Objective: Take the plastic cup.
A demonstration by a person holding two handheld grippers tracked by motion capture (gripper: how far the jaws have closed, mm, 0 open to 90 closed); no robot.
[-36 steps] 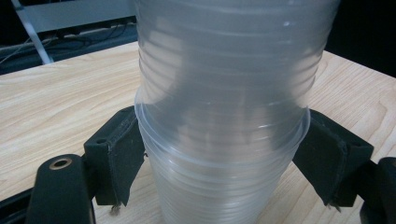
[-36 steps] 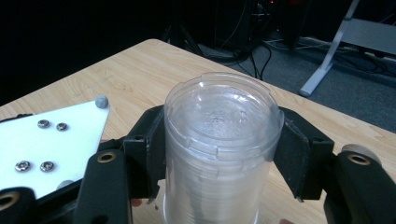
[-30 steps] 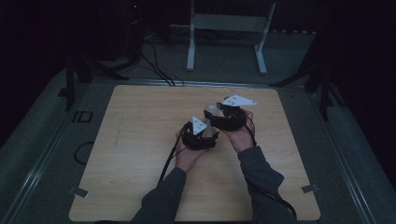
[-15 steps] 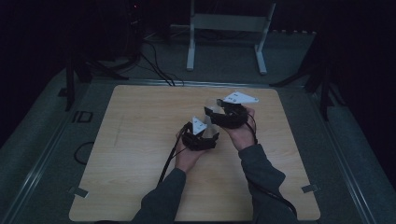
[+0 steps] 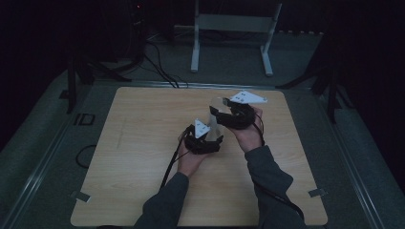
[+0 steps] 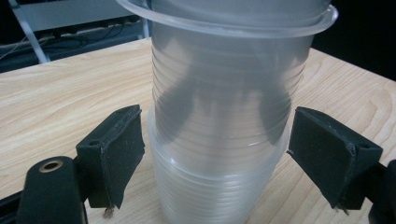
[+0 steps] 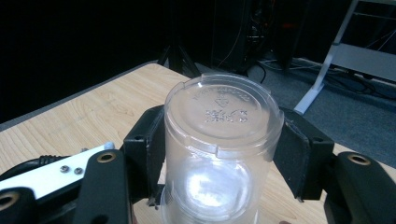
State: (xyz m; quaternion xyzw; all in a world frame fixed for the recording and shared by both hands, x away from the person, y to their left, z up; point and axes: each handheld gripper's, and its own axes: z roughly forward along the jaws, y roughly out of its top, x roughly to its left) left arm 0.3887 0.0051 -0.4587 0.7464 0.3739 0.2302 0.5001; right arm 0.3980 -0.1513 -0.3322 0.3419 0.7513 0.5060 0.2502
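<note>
Right gripper [image 7: 219, 154] is clamped on the upper cup [image 7: 219, 140]: both pads [image 7: 149, 140] sit flush on its wall, and its embossed closed end [image 7: 223, 111] faces away from the camera on that gripper. Left gripper [image 6: 217, 158] stands open; its pads [image 6: 119, 154] flank the lower cup [image 6: 215, 196] with a visible gap on each side, so nothing is gripped there yet. In the left gripper view the upper cup's rim [image 6: 243, 18] sits above and its body nests down into the lower cup, so the two share one long axis, running across the left jaws and between the two hands. High view: both grippers [image 5: 204, 139] [image 5: 237, 113] meet over the middle of the table [image 5: 143, 143], stack [image 5: 216, 119] between them and, I judge, lifted off the board. Likely next: left closes on the lower cup, then pull apart along the axis. All edges are well away and the board around is bare. Risk: an off-axis pull could jam or crush the thin plastic.
</note>
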